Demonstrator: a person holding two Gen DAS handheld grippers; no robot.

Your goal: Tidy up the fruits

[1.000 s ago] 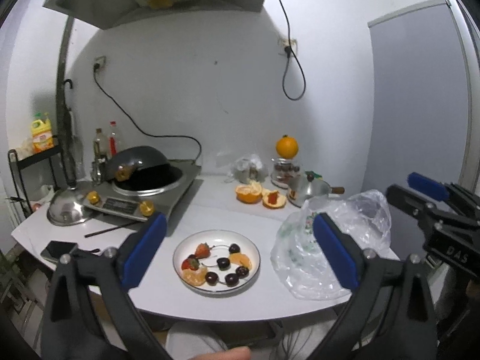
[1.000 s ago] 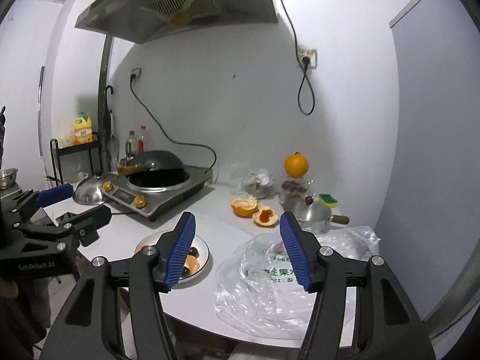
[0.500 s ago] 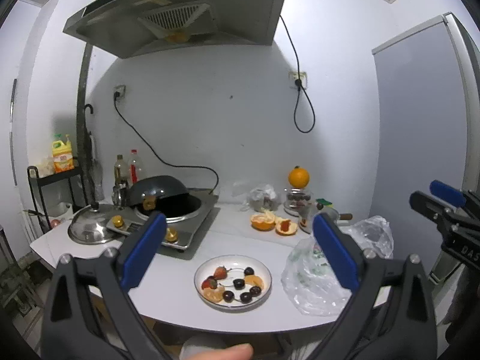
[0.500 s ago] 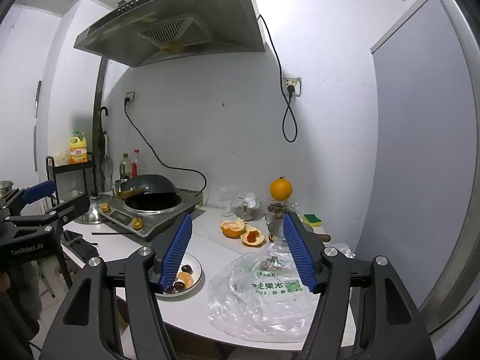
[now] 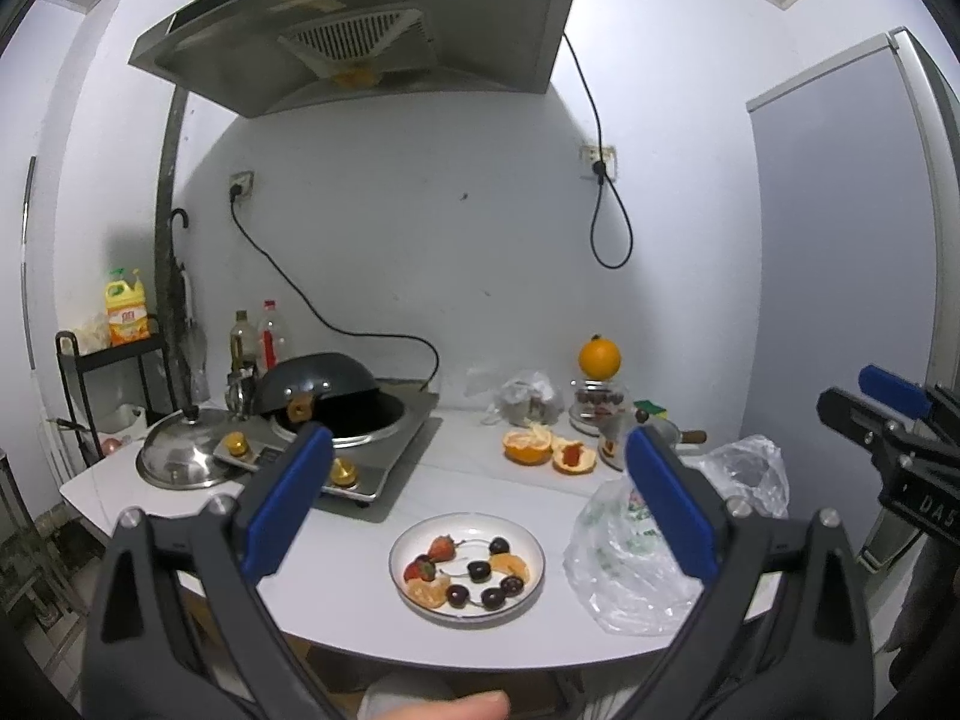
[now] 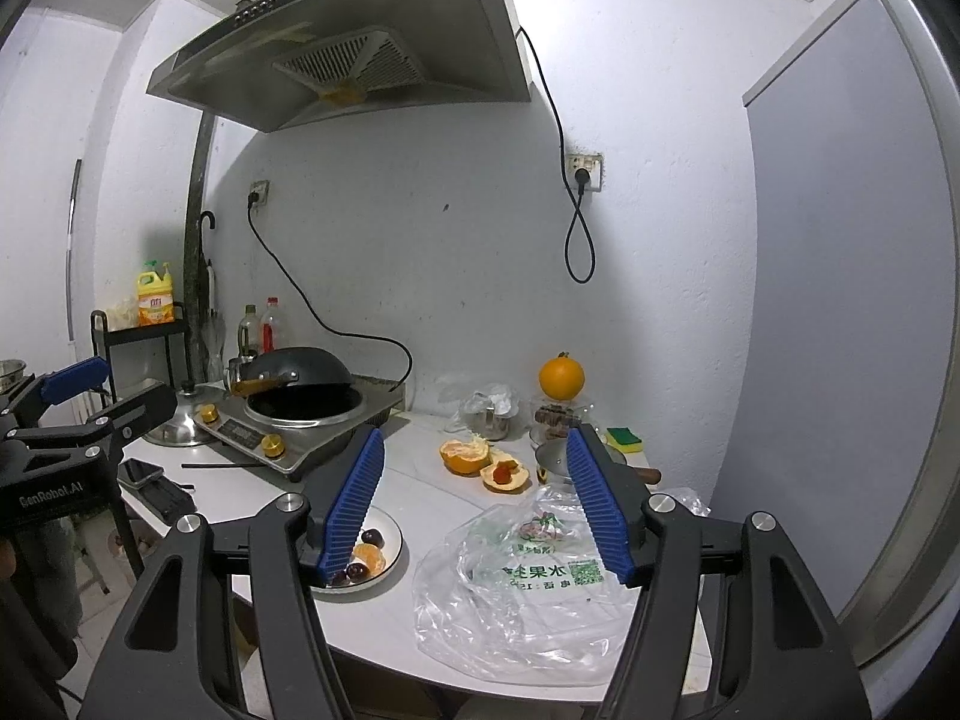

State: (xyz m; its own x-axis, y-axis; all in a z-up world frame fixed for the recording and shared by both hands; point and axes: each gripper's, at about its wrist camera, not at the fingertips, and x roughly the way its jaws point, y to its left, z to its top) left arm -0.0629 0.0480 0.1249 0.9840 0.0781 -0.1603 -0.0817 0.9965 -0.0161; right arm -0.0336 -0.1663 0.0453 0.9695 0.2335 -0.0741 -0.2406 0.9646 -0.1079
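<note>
A white plate [image 5: 528, 546] near the counter's front edge holds strawberries [image 5: 441, 547], dark cherries [image 5: 478, 570] and orange segments [image 5: 427, 589]; its right side shows in the right wrist view [image 6: 393, 534]. A clear plastic bag [image 5: 636, 576] lies right of it [image 6: 528, 594]. Peeled orange halves [image 5: 528, 445] lie behind, and a whole orange [image 5: 599, 357] sits on a jar. My left gripper [image 5: 474, 504] and right gripper [image 6: 474, 504] are both open and empty, held back from the counter and above it.
An induction cooker with a dark wok [image 5: 324, 390] and a steel lid [image 5: 180, 456] stand at the left. A small steel pot [image 6: 555, 462], a sponge [image 6: 624, 438] and a crumpled bag [image 5: 528, 396] sit at the back. A phone [image 6: 141, 471] lies at the left edge.
Both grippers have pulled back and up from the counter, so the plate, bag and cooker look smaller and lower. Both stay open and empty.
</note>
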